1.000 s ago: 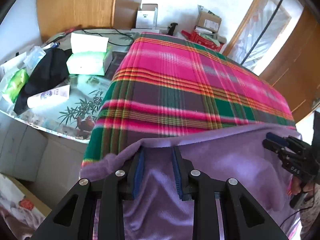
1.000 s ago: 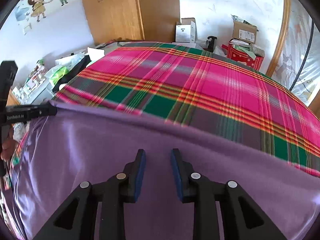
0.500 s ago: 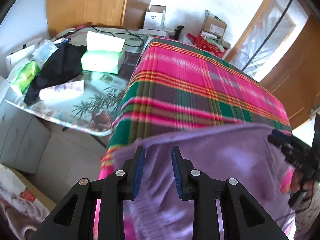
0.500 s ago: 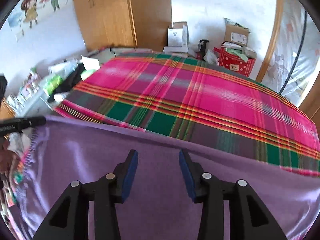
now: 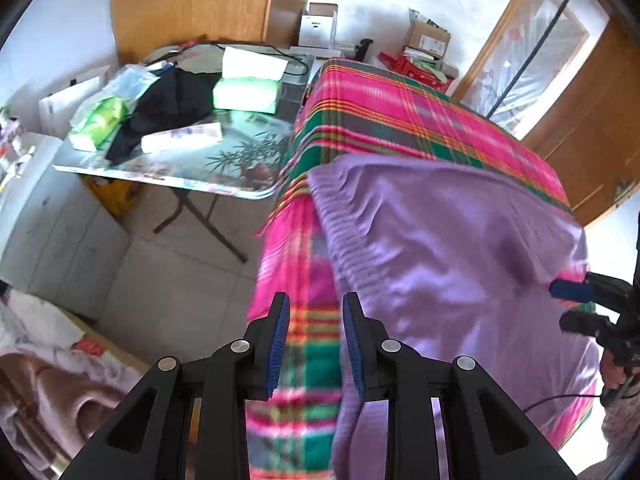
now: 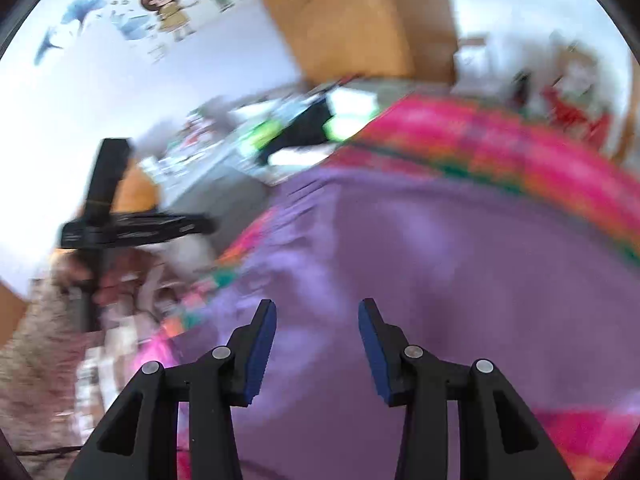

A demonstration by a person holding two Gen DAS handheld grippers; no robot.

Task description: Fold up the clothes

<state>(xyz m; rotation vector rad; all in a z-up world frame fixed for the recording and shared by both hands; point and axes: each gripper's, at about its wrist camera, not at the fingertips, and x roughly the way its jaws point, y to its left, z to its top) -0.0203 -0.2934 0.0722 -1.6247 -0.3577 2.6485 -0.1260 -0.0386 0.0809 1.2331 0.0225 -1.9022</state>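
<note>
Wooden wardrobe doors (image 5: pixel 188 0) and white walls close off a room whose largest piece is a bed under a pink, green and orange plaid cover (image 5: pixel 404 116). Across the near end of that bed lies a lilac fleece garment (image 5: pixel 448 248), folded over so that its ribbed hem runs along the bed's left edge and its near part drapes down over the front edge. Beside the bed's far left corner stands a folding table with a glossy bamboo-print top (image 5: pixel 224 156), carrying a black cloth (image 5: pixel 160 100), a green tissue pack (image 5: pixel 246 94) and a white tube (image 5: pixel 182 140).

At the front left corner of the bed hangs the left gripper (image 5: pixel 312 338); its blue pads are parted, with bare plaid cover showing between them and the garment's edge just beside the right-hand pad. Over the garment's near right part is the right gripper (image 6: pixel 317 344), its jaws having just been opening, spread wide with nothing pinched. Heavy blur smears the right wrist view.
</note>
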